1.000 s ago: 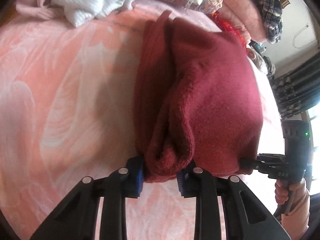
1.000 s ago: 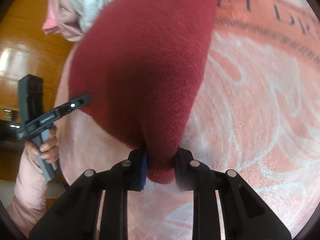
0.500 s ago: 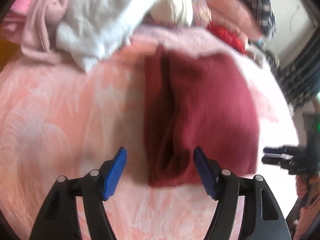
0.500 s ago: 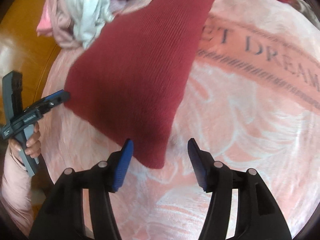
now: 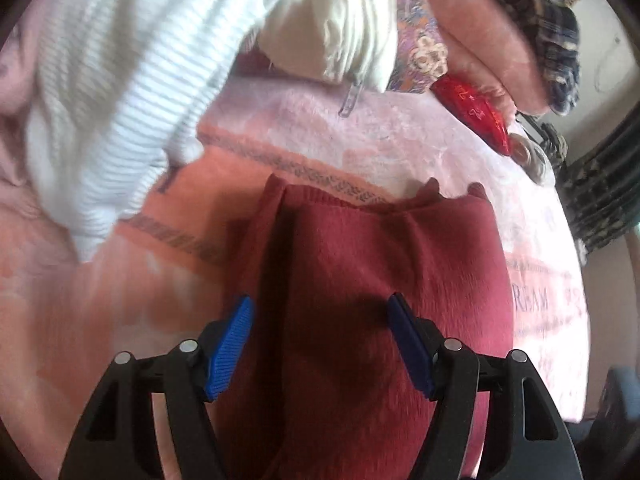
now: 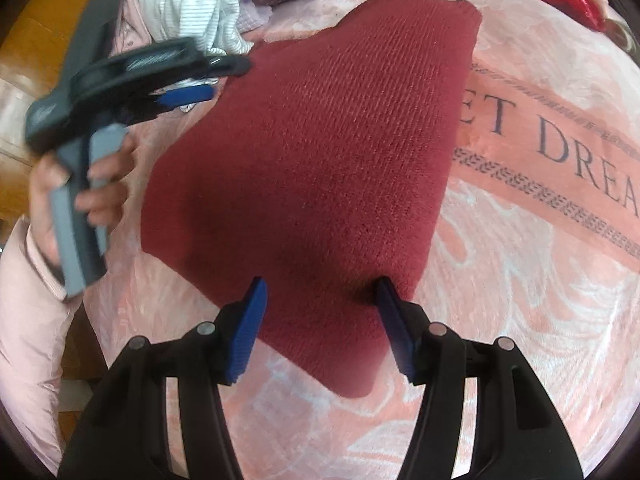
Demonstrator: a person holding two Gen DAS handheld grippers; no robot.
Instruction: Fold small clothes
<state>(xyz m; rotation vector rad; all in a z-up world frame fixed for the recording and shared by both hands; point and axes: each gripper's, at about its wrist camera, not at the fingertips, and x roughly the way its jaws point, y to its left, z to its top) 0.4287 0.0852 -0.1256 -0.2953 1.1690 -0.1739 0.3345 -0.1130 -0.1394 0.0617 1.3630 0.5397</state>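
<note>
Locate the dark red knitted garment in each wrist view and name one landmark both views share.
Left wrist view: the dark red knitted garment fills the lower centre, running under the open left gripper.
Right wrist view: it lies across the centre, its near corner below the open right gripper.
Shared landmark: the white striped top, upper left in both.

Folded sweater (image 6: 320,168) on blanket (image 6: 520,300), clothes pile (image 5: 120,80) behind.
</note>
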